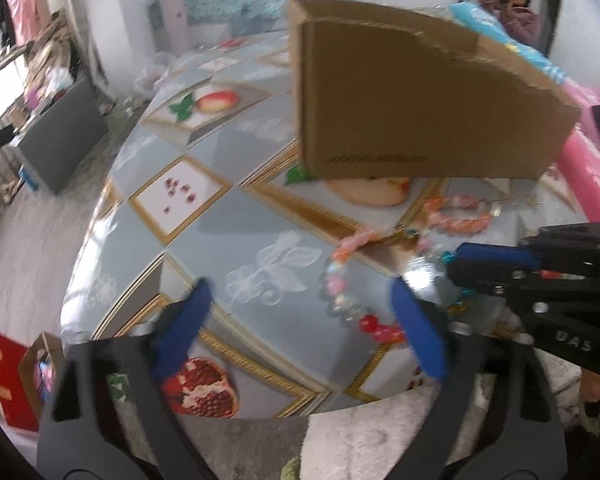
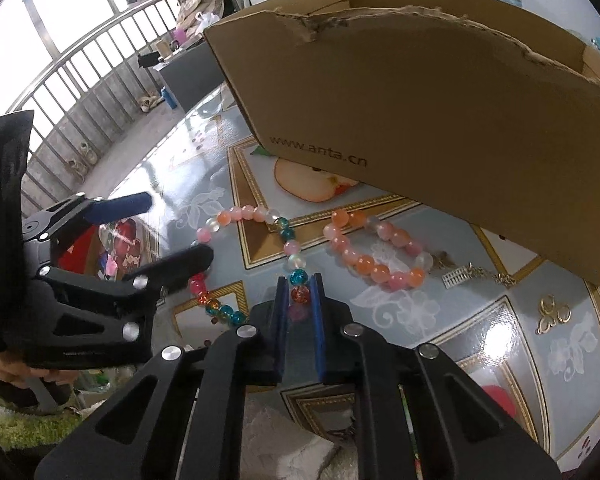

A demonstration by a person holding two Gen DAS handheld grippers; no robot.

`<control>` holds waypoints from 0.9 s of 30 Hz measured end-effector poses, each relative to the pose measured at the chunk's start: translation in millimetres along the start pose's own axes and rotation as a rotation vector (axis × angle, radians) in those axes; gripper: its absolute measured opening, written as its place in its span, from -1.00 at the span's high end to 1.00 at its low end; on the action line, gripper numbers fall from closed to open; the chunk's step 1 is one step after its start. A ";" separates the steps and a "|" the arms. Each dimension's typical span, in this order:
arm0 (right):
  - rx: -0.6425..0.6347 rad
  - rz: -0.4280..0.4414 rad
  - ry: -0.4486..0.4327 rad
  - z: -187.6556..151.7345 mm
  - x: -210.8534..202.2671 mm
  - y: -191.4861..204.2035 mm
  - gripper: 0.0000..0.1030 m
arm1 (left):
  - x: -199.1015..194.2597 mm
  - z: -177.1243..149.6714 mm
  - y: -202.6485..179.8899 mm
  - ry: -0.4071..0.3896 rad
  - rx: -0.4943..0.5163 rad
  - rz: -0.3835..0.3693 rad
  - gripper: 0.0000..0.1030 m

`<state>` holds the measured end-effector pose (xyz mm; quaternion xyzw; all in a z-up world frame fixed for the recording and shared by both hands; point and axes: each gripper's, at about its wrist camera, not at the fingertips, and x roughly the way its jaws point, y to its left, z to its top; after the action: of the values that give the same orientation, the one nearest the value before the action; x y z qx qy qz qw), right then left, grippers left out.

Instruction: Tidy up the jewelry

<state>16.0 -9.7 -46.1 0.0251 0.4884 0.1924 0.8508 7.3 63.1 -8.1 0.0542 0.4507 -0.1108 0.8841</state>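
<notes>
We've got our right claw [image 2: 300, 292] clenched on the long bead necklace [image 2: 236, 216], pinching an orange bead down near the counter [image 2: 480, 320] edge. Our left claw [image 1: 300, 312] is released, fingers spread wide with part of that same necklace [image 1: 340, 300] lying between them, nothing gripped. A pink and orange bracelet [image 2: 374, 258] sits just beside the necklace, with a small silver chain [image 2: 476, 274] next to it, both right in front of the cardboard box [image 2: 420, 120].
</notes>
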 end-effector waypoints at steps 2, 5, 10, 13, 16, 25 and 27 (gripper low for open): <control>0.004 0.004 -0.003 -0.7 1.7 -0.5 0.78 | 4.5 0.6 -3.0 0.014 0.004 -0.031 -0.14; 0.007 0.010 -0.007 -1.8 0.8 -2.0 0.78 | 9.1 2.0 -7.6 0.028 0.013 -0.039 0.12; 0.012 0.022 -0.012 -4.9 -2.8 -12.0 0.78 | 11.3 5.8 -15.3 0.034 0.045 -0.023 0.72; 0.015 0.029 -0.014 -5.8 -3.9 -14.6 0.78 | 10.7 6.8 -19.4 0.040 0.051 -0.033 0.83; 0.019 0.035 -0.016 -6.7 -5.1 -17.4 0.78 | 8.2 5.5 -21.2 0.056 0.039 -0.072 0.83; 0.028 0.051 -0.019 -9.1 -9.5 -25.7 0.78 | 9.9 7.0 -32.6 0.086 0.069 -0.003 0.65; 0.028 0.055 -0.019 -8.9 -10.5 -26.2 0.78 | 10.7 9.1 -34.5 0.091 0.075 0.017 0.61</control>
<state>11.8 -39.0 -48.3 0.0524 0.4822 0.2084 0.8493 12.1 26.3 -11.2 0.0962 0.4854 -0.1175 0.8610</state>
